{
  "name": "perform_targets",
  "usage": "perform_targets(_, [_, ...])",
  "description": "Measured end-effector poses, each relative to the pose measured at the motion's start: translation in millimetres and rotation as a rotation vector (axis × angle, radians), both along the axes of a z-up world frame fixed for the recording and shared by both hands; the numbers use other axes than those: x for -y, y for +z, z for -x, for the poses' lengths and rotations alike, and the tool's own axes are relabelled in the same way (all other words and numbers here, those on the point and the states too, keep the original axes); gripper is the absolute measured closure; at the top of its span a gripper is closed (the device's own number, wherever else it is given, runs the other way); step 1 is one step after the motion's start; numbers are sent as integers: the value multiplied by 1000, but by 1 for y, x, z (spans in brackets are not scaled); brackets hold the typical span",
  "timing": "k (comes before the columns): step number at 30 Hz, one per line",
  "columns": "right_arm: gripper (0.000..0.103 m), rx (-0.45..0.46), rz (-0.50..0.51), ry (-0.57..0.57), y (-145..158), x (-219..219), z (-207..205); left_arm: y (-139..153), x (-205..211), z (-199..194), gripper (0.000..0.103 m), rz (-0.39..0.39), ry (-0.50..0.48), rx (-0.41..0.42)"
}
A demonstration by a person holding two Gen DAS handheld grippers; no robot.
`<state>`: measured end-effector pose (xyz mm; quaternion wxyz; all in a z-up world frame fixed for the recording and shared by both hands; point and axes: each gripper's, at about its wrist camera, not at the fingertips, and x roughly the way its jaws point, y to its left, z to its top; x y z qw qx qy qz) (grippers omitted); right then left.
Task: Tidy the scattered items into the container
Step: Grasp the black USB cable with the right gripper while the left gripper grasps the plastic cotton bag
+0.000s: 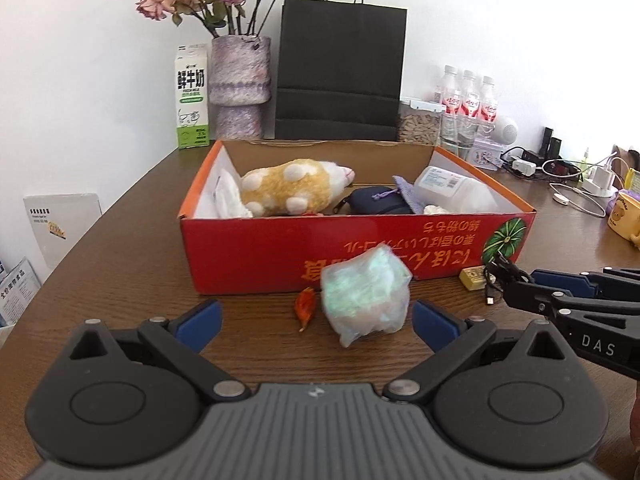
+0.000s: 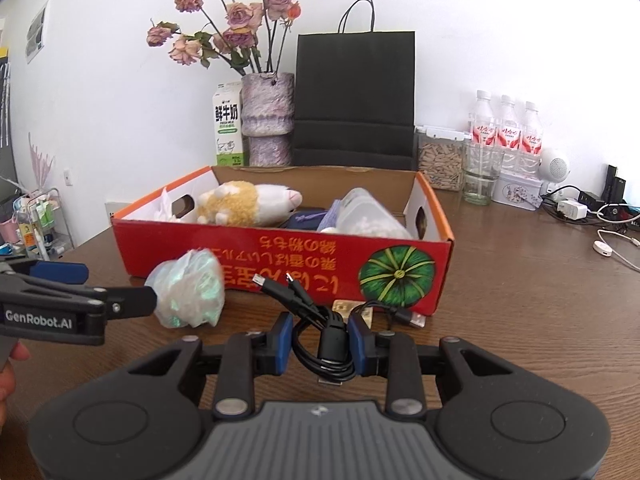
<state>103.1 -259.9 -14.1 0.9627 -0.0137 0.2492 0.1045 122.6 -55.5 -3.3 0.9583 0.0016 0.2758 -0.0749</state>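
The milk carton (image 1: 192, 96) at the far side of the table (image 1: 120, 264) reads "鲜牛奶". The red box (image 2: 280, 264) carries upside-down yellow Japanese lettering and a green pumpkin picture. One gripper arm is marked "GenRobot.AI", the other "DAS".

Left gripper (image 1: 316, 322): jaws spread wide, pinching nothing. A plastic-wrapped bundle (image 1: 366, 296) sits between them, apart from both pads, on the table just near of the box. A small orange wrapper (image 1: 306, 306) lies to the bundle's left.

Right gripper (image 2: 322, 344): jaws narrowed, pinching a coiled black cable (image 2: 328, 340). Its plugs stick out toward the box front.

Inside the box: a plush toy (image 1: 292, 192), a dark pouch (image 1: 376, 202), a white jar (image 1: 452, 190).
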Motion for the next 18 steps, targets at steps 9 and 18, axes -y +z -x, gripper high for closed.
perform_targets(9, [74, 13, -31, -6, 1, 15, -7, -2, 28, -29, 0, -5, 32, -36])
perform_targets(18, [74, -5, -62, 2, -7, 22, -17, -15, 38, -41, 9, -18, 54, -70])
